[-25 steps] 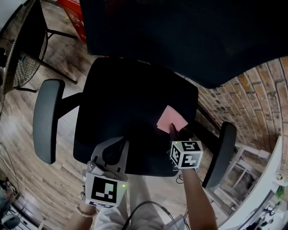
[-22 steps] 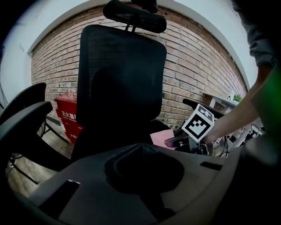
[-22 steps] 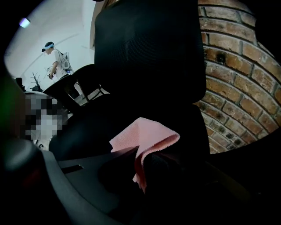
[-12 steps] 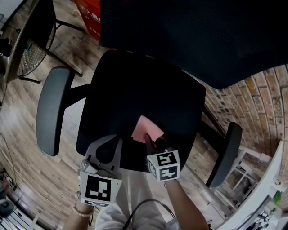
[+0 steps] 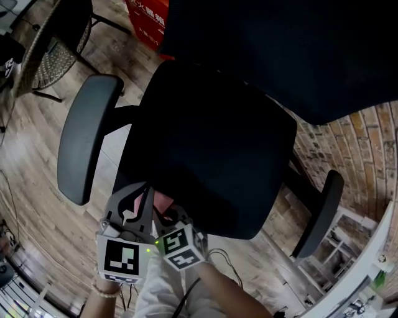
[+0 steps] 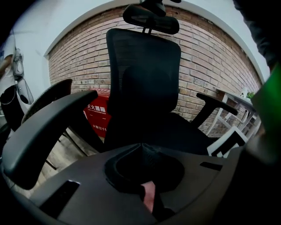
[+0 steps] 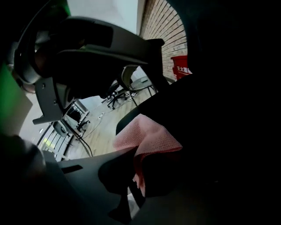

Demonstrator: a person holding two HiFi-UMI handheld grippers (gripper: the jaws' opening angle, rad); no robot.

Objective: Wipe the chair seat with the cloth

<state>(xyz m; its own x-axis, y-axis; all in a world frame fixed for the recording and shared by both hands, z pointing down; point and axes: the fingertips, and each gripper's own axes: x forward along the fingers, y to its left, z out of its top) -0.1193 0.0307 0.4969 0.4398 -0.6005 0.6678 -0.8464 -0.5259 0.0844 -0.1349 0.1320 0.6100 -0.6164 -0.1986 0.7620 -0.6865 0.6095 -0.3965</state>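
Note:
The black chair seat (image 5: 217, 149) fills the middle of the head view. My right gripper (image 5: 164, 213) is shut on the pink cloth (image 5: 163, 200) at the seat's near left corner. In the right gripper view the cloth (image 7: 149, 134) bunches up from the pinched jaws of the right gripper (image 7: 136, 175) against the dark seat. My left gripper (image 5: 147, 190) sits just left of it, touching the seat's front edge. Its black fingers (image 6: 140, 150) meet with nothing between them. A bit of the cloth (image 6: 149, 196) shows below them.
The tall black backrest (image 5: 280, 43) rises at the far side. Grey armrests stand at the left (image 5: 84, 146) and right (image 5: 317, 214). A red box (image 5: 146, 15) and another chair (image 5: 53, 56) sit on the wooden floor, with a brick wall (image 5: 367, 143) to the right.
My right gripper dragged the cloth from the seat's right side across to the near left corner, ending beside the left gripper. The left gripper stayed at the front edge.

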